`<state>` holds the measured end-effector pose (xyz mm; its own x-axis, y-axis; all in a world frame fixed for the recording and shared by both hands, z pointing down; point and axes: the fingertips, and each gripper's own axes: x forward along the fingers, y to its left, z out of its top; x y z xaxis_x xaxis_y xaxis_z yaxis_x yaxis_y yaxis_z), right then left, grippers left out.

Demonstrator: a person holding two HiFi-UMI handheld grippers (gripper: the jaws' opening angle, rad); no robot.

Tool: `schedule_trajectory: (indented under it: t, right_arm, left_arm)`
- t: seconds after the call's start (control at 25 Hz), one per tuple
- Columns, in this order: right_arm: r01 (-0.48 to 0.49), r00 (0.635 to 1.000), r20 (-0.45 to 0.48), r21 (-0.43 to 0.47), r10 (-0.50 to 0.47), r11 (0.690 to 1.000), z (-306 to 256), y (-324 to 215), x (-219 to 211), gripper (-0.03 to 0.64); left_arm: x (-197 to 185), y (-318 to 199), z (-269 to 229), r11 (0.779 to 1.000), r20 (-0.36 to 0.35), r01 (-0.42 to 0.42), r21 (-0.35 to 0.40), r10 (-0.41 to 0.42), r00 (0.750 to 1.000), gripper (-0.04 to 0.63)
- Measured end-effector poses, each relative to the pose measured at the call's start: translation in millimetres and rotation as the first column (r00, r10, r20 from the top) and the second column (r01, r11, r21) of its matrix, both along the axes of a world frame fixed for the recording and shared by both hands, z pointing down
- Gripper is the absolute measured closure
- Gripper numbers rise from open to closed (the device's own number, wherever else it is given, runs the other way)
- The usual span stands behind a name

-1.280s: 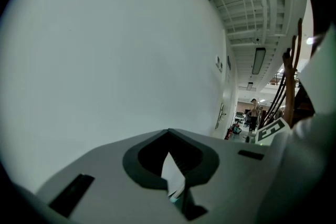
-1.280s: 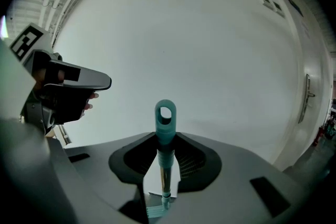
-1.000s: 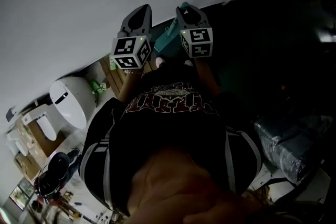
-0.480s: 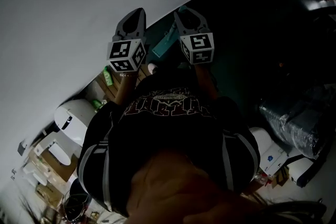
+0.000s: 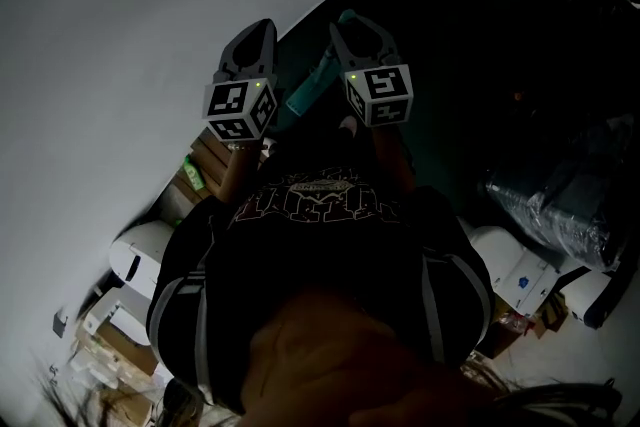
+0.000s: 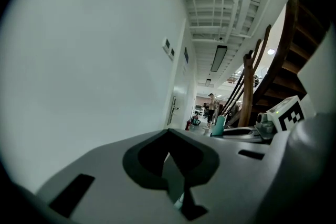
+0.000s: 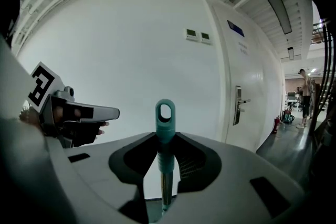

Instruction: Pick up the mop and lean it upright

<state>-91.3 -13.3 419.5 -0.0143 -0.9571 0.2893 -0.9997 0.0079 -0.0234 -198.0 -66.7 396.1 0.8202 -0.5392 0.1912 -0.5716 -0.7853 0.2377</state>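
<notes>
The mop's teal handle end (image 7: 165, 128), with its hanging loop, stands upright between the jaws of my right gripper (image 7: 165, 161), which is shut on it. Its metal pole runs down out of sight. In the head view the right gripper (image 5: 350, 30) holds the handle tip at chest height, and the teal mop head (image 5: 308, 93) shows far below on the floor by the wall. My left gripper (image 5: 262, 35) hangs beside it on the left, jaws together with nothing between them (image 6: 169, 155). From the left gripper view, the teal handle (image 6: 219, 124) rises next to it.
A white wall (image 5: 120, 25) fills the left, with a door (image 7: 239, 105) further along. Cardboard boxes (image 5: 205, 165) and a white appliance (image 5: 140, 250) sit at the wall's foot. A wrapped bundle (image 5: 550, 200) lies right. A wooden staircase (image 6: 294, 55) rises right; a person (image 6: 211, 107) stands far down the corridor.
The head view has swung, so the wall and floor items slid down and left. Both grippers keep their places side by side, and the right one still holds the mop handle.
</notes>
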Motion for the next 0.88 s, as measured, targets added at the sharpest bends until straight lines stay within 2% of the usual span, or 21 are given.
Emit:
schedule_trajectory:
  t: [0.2, 0.48, 0.68, 0.88]
  right_arm:
    - [-0.024, 1.000, -0.010, 0.016, 0.024, 1.000, -11.0, 24.2, 63.9, 0.500]
    - [-0.038, 0.999, -0.036, 0.032, 0.039, 0.999, -23.7, 52.7, 137.9, 0.500]
    - [-0.065, 0.996, -0.057, 0.041, 0.068, 0.997, -30.3, 68.1, 184.9, 0.500]
    - [-0.142, 0.988, -0.060, 0.058, 0.145, 0.988, -33.7, 70.0, 226.9, 0.500]
  left_arm:
    - [73.6, 23.2, -6.0, 0.999, -0.012, -0.051, 0.012, 0.051, 0.999, 0.549]
    - [155.1, 51.8, -10.1, 0.996, -0.030, -0.088, 0.016, 0.088, 0.996, 0.549]
    - [201.6, 67.2, -10.6, 0.992, -0.025, -0.124, 0.012, 0.124, 0.992, 0.549]
    - [235.3, 61.3, -14.3, 0.983, -0.012, -0.180, 0.031, 0.180, 0.984, 0.549]
